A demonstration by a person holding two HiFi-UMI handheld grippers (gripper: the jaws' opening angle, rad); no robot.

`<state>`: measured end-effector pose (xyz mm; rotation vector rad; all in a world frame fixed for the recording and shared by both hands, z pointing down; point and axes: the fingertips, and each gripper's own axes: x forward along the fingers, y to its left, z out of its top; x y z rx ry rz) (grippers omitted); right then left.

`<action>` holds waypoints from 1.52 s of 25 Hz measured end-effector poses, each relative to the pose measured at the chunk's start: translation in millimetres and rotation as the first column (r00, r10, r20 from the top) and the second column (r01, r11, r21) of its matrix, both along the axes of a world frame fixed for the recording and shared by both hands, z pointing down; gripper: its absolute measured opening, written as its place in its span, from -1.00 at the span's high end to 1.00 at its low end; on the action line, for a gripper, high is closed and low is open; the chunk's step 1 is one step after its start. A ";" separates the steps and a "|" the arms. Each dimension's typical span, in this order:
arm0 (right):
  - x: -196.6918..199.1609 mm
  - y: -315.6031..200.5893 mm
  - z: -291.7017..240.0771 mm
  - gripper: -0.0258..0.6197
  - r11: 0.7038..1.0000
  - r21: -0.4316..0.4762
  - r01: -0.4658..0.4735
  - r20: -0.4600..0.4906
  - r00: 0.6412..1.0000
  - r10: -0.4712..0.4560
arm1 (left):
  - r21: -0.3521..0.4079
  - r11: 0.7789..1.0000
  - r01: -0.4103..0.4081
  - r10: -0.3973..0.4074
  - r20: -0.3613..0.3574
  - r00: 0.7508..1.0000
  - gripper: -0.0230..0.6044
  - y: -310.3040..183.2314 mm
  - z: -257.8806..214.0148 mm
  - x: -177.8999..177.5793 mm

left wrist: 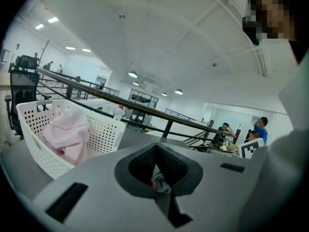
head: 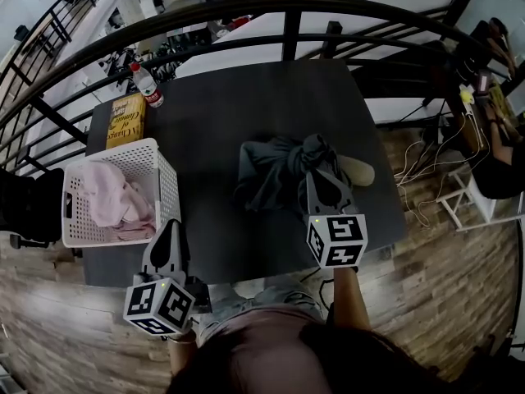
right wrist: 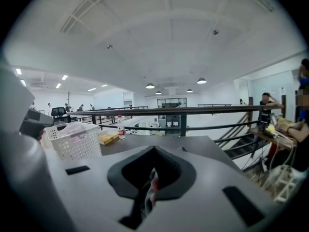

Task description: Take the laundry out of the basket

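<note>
**mossy_k:** Closest to the lens is the person's shirt (head: 262, 328), soft-looking and dusty pink. What's over on the left?

**tarn22:** left gripper (head: 170, 228), smooth grey tapered jaws pressed together at the tips, hanging just beside the basket (head: 166, 179). That one's white hard plastic, boxy, with walls punched full of little round holes. The pink laundry (head: 115, 199) is crumpled up inside it and looks kinda fleecy.

**mossy_k:** And behind it?

**tarn22:** flat yellowish book (head: 125, 120) just past the basket's far rim, then a clear plastic bottle (head: 146, 83) with a red cap. All of it sits on a matte dark table (head: 246, 97).

**mossy_k:** Right side?

**tarn22:** rumpled heap of dark grey clothes (head: 267, 167) mid-table, well apart from the basket. right gripper (head: 321, 179) sits over the heap's near edge with its jaws closed tight. Can't tell if a fold is pinched in there.
</note>
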<state>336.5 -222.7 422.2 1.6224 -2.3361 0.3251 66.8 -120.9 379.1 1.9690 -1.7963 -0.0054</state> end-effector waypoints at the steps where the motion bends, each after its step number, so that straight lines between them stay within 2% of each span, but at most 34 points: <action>1: -3.6 1.6 -0.2 0.87 1.000 0.000 0.002 -0.008 1.000 -0.002 | 0.004 1.000 -0.002 0.002 -0.003 1.000 0.93 0.3 0.5 -3.4; 13: -64.0 31.1 -15.9 0.87 1.000 -0.001 -0.019 0.066 0.998 0.019 | 0.039 0.997 -0.064 0.065 -0.019 0.998 0.93 11.7 -10.1 -57.5; 20: -102.9 43.6 -16.5 0.87 0.998 -0.047 -0.047 0.109 0.993 0.052 | 0.048 0.995 -0.082 0.083 -0.023 0.996 0.93 19.7 -15.0 -98.2; 28: -155.8 52.0 -27.8 0.87 1.000 -0.026 0.011 0.116 0.993 -0.008 | 0.063 0.995 -0.072 0.075 -0.048 0.996 0.93 29.5 -15.9 -145.1; 38: -232.2 49.8 -60.3 0.86 0.993 0.038 0.115 0.190 0.975 -0.120 | 0.073 0.997 -0.035 0.040 -0.069 0.997 0.93 35.3 -12.6 -213.0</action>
